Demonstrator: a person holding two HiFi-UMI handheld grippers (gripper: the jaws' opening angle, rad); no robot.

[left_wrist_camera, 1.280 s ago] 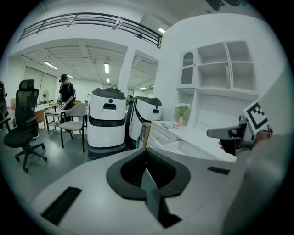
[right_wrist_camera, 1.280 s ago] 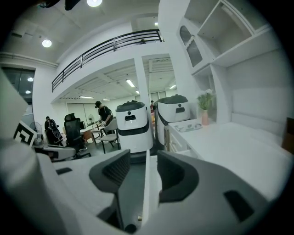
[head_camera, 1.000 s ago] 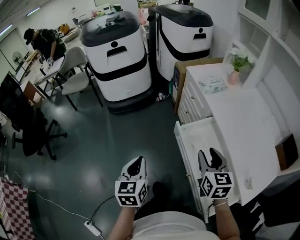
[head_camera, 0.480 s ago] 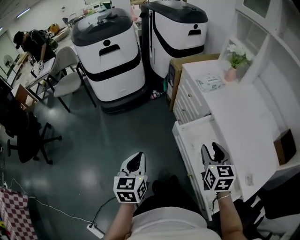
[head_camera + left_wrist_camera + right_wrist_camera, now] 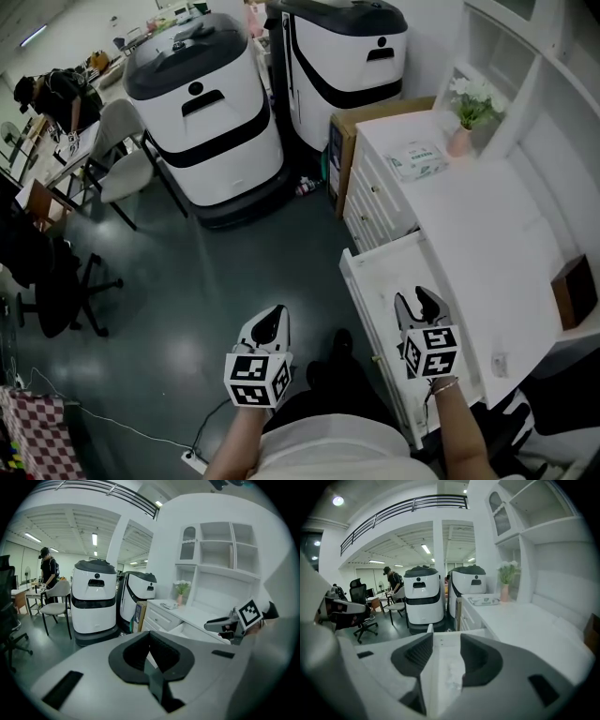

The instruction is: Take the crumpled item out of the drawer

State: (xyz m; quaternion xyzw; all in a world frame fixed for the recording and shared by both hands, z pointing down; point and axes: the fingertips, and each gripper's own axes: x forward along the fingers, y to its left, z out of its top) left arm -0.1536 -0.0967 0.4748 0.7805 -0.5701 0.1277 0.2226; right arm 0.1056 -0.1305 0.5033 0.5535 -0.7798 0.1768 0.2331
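step in hand: the reach. right gripper point(image 5: 419, 302) hangs over the open white drawer point(image 5: 352, 272) at 4 o'clock in head view, claw spread, pinching nothing. pale crumpled wad point(image 5: 453, 676), material unclear, lies on the drawer bottom at 6 o'clock in right gripper view, seen thru the gap, untouched. left gripper point(image 5: 274, 319), at 7 o'clock, claw pressed together, empty, over the dark glossy floor point(image 5: 234, 253). next, prob: lower rt claw straight down, straddle wad, close w/o hitting drawer walls.
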